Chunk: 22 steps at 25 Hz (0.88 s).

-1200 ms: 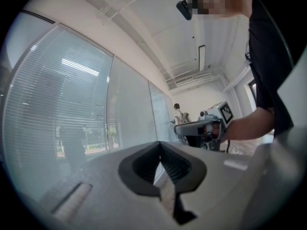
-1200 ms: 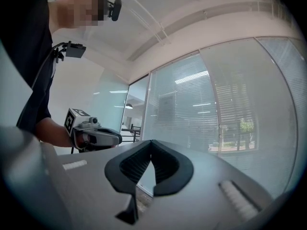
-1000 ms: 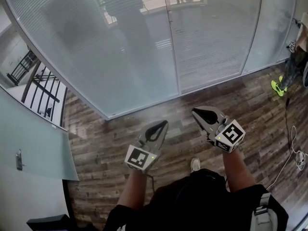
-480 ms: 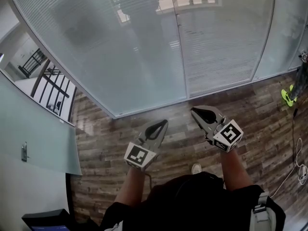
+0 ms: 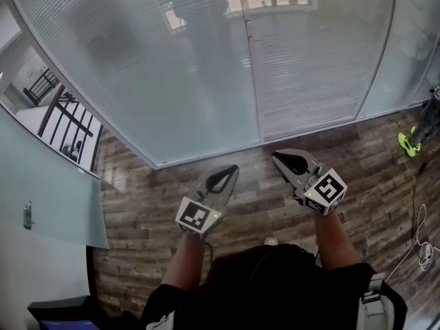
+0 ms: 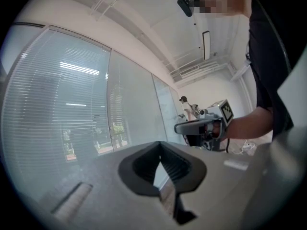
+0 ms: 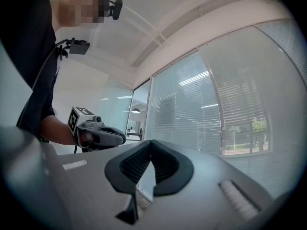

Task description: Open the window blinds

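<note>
I have both grippers out in front of me at the lower middle of the head view, held above the wooden floor (image 5: 155, 205). The left gripper (image 5: 232, 169) has its fingers pressed together at the tips, with nothing between them; its own view (image 6: 160, 145) shows only the hollow of the pads and bare floor behind. The right gripper (image 5: 277, 159) is likewise closed and empty, the tips meeting in its view (image 7: 151, 142).

The blinds (image 5: 302, 60) fill the upper half of the head view, behind a row of glass panes that runs from the upper left to the upper right. Their slats lie flat and closed, with a little daylight and greenery showing through at the very top. Both grippers point toward them but touch nothing; a strip of floor lies between the fingertips and the foot of the glass.

The left gripper view has the blinds (image 6: 62, 104) on its left side; the right gripper view has them (image 7: 249, 104) on its right.

At the right edge a person's bright green shoes (image 5: 408, 143) stand on the floor, and a black railing (image 5: 65, 122) shows at the left.
</note>
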Tool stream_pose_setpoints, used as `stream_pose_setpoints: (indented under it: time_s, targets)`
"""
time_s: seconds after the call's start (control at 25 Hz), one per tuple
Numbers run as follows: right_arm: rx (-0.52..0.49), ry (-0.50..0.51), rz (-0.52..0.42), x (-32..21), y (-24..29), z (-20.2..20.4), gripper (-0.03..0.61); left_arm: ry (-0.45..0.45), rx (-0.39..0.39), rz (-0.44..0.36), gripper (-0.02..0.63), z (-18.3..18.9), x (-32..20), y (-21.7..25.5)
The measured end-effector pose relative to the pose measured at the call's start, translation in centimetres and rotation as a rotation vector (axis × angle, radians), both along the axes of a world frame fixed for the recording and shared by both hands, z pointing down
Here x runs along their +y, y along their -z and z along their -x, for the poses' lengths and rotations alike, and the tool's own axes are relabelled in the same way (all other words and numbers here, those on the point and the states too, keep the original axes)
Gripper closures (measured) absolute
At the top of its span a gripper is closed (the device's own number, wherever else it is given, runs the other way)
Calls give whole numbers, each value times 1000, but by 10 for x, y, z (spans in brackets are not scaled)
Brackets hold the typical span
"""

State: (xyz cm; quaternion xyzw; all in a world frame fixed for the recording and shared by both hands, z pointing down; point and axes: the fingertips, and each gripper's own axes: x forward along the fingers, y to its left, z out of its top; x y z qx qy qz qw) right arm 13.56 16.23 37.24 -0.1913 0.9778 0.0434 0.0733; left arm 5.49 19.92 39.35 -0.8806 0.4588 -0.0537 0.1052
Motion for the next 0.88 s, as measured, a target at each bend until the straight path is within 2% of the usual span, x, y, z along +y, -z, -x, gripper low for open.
stream_pose_setpoints:
  time_s: [0.48,0.88]
  targets:
    - [71,48,-17,-13,-18,-16,572,-26,12,-28,609,-34,-34,1]
    - [60,59,-2,-28,-16,-18,572,-4,18,-15,609,-33,-43,-8]
